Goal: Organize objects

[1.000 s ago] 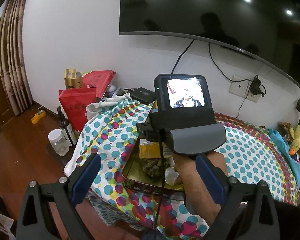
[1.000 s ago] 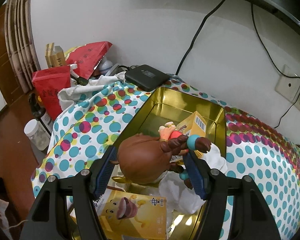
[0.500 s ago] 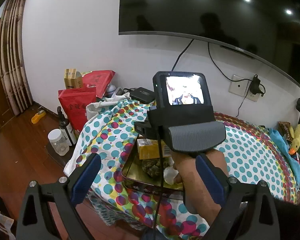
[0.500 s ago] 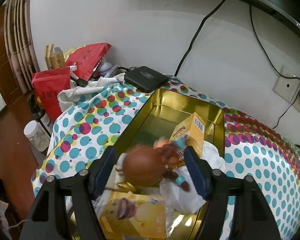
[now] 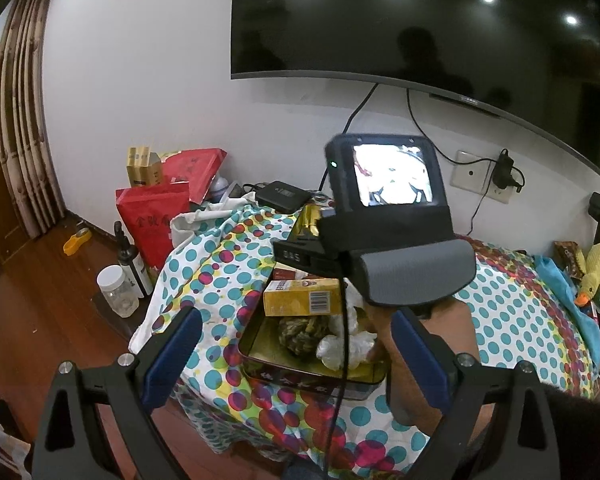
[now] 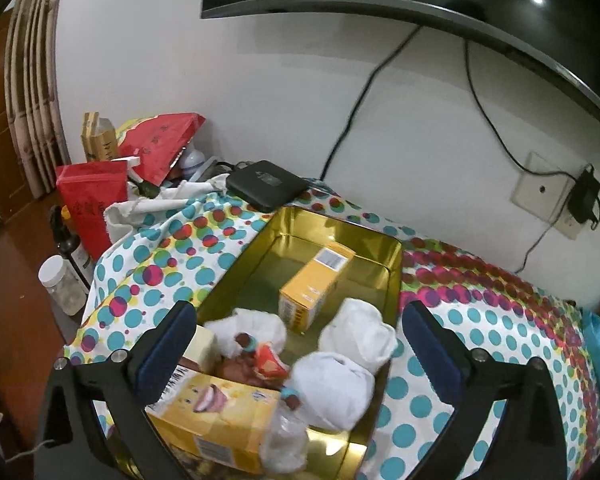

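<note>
Right wrist view: your right claw (image 6: 296, 354) is opening wide with nothing pinched, the doll (image 6: 260, 364) lies loose in the gold tin (image 6: 394, 276) right below it, nearer this hand than the left.

Gold tin (image 6: 392, 276) under the right gripper (image 6: 296, 344); yellow box (image 6: 312, 292), white bundles (image 6: 356, 336), perhaps brown doll (image 6: 240, 368); polka-dot cloth (image 6: 172, 264).

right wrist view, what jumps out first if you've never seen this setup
The gold tin on the polka-dot tablecloth stands out, crowded with a yellow box, white wads and a brown-haired doll. The right gripper hangs over it, jaws opening with nothing between them.
</note>
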A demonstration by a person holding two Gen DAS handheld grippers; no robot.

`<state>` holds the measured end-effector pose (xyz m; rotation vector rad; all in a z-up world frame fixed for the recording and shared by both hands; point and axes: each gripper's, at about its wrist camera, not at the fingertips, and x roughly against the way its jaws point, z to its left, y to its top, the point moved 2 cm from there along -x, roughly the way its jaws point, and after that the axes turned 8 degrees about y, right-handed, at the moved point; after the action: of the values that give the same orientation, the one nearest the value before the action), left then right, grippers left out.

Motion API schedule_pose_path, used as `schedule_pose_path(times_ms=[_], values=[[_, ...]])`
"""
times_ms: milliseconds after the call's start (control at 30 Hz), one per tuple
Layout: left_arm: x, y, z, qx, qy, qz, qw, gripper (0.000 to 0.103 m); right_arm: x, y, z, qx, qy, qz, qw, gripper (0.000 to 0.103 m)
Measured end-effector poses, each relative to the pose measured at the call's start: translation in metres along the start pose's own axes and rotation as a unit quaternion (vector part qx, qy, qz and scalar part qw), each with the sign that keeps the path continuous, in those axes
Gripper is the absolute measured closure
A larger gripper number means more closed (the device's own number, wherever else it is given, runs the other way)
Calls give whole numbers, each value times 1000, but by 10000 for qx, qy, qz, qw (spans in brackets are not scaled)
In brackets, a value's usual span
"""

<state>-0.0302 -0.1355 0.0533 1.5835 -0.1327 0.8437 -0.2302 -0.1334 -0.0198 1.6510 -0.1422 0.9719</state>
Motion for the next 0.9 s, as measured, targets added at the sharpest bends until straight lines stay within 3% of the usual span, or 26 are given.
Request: schedule_pose_path(times_ms=[400,900], values=[[3,-5,-12,-127,82,-16,9999,5,8,-40,-56,-398,-300,159,9986,0],[18,-3,-8,-72,93,-126,9999,0,48,-93,-62,-420,-97,120,9990,0]])
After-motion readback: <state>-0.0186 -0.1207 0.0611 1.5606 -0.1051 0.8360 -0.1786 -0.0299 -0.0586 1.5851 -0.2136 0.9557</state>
